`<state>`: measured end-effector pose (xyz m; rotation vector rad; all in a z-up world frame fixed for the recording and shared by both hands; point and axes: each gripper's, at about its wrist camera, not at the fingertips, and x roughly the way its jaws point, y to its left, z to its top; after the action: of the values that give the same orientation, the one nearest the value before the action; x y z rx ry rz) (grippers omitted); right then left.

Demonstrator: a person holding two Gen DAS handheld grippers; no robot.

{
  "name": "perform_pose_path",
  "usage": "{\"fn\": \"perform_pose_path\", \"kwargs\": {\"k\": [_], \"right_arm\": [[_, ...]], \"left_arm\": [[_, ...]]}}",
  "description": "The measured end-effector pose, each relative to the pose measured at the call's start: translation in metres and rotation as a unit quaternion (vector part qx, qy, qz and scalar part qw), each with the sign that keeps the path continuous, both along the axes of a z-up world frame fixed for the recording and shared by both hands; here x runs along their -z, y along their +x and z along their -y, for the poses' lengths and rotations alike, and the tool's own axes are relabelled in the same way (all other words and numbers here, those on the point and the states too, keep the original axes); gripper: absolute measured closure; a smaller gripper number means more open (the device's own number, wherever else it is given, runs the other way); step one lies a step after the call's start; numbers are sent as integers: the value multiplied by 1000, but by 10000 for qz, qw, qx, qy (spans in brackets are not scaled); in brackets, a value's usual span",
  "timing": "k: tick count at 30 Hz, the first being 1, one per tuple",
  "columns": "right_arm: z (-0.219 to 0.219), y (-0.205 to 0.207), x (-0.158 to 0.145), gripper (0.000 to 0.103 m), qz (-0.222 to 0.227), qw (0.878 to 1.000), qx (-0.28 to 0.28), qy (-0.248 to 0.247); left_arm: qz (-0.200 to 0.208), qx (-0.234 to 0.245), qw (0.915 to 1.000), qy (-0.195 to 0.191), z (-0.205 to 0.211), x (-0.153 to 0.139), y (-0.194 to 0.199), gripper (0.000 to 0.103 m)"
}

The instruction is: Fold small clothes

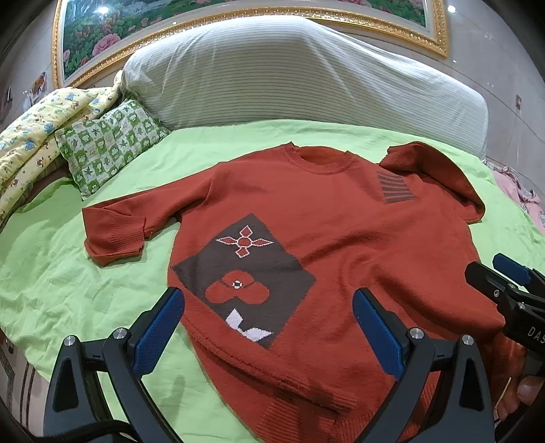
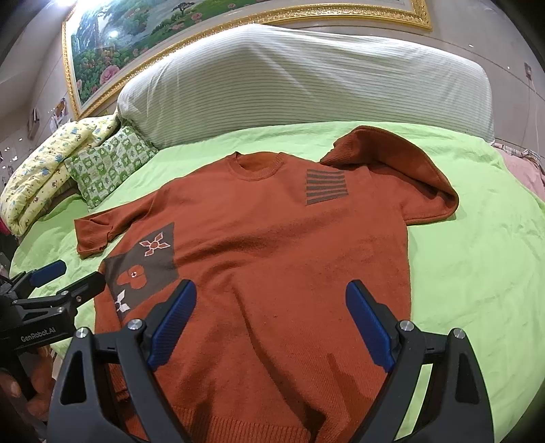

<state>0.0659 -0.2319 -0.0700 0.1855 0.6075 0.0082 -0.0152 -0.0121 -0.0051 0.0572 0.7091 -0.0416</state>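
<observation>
A small rust-red knit sweater (image 1: pixel 340 231) lies face up on a green bedsheet (image 1: pixel 68 272), with a dark patch with flowers on its front. It also shows in the right wrist view (image 2: pixel 272 238). Its left sleeve (image 1: pixel 115 231) lies spread out; its right sleeve (image 2: pixel 402 170) is bent back toward the collar. My left gripper (image 1: pixel 269 317) is open and empty, above the sweater's lower left hem. My right gripper (image 2: pixel 270 313) is open and empty, above the lower middle of the sweater. Each gripper shows in the other's view: the right one (image 1: pixel 500 276) and the left one (image 2: pixel 64 276).
A large white striped pillow (image 1: pixel 299 75) lies at the head of the bed. A green patterned pillow (image 1: pixel 109 143) and a yellow printed quilt (image 1: pixel 37 136) sit at the far left. A gold-framed painting (image 1: pixel 204 24) hangs behind. Pink fabric (image 1: pixel 521 197) lies at the right edge.
</observation>
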Motion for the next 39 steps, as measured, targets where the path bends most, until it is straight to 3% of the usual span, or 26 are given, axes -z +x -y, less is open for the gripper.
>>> {"fn": "perform_pose_path", "kwargs": {"k": [39], "right_arm": [[0,9,8,14,-269,9996,-36,52]], "left_arm": [[-215,31,9998,-3,-1,12,11,4]]}}
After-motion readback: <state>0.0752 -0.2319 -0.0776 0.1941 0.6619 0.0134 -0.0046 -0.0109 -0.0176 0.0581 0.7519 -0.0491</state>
